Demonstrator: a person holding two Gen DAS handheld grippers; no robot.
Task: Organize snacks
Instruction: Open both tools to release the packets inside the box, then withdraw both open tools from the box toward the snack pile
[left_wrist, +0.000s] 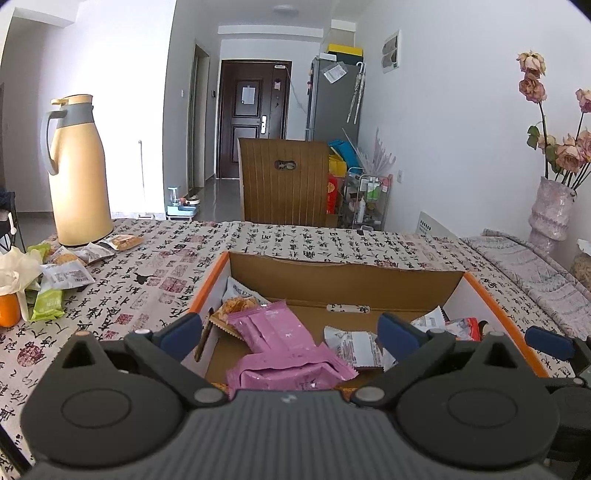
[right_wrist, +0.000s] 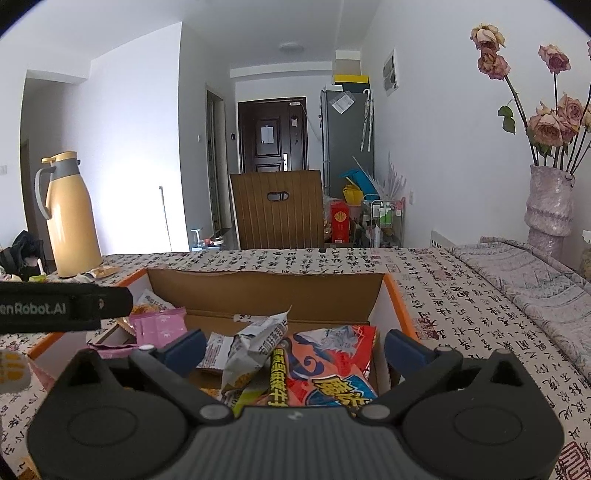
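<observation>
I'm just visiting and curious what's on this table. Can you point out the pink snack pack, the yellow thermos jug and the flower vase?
pink snack pack (left_wrist: 284, 343): left wrist view, middle of the wrapper.
yellow thermos jug (left_wrist: 79, 184): left wrist view, middle of its body.
flower vase (right_wrist: 549, 210): right wrist view, its upper body.

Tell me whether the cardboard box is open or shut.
Open. The cardboard box has no lid over it, and the pink packet and red packet lie visible inside.
</observation>
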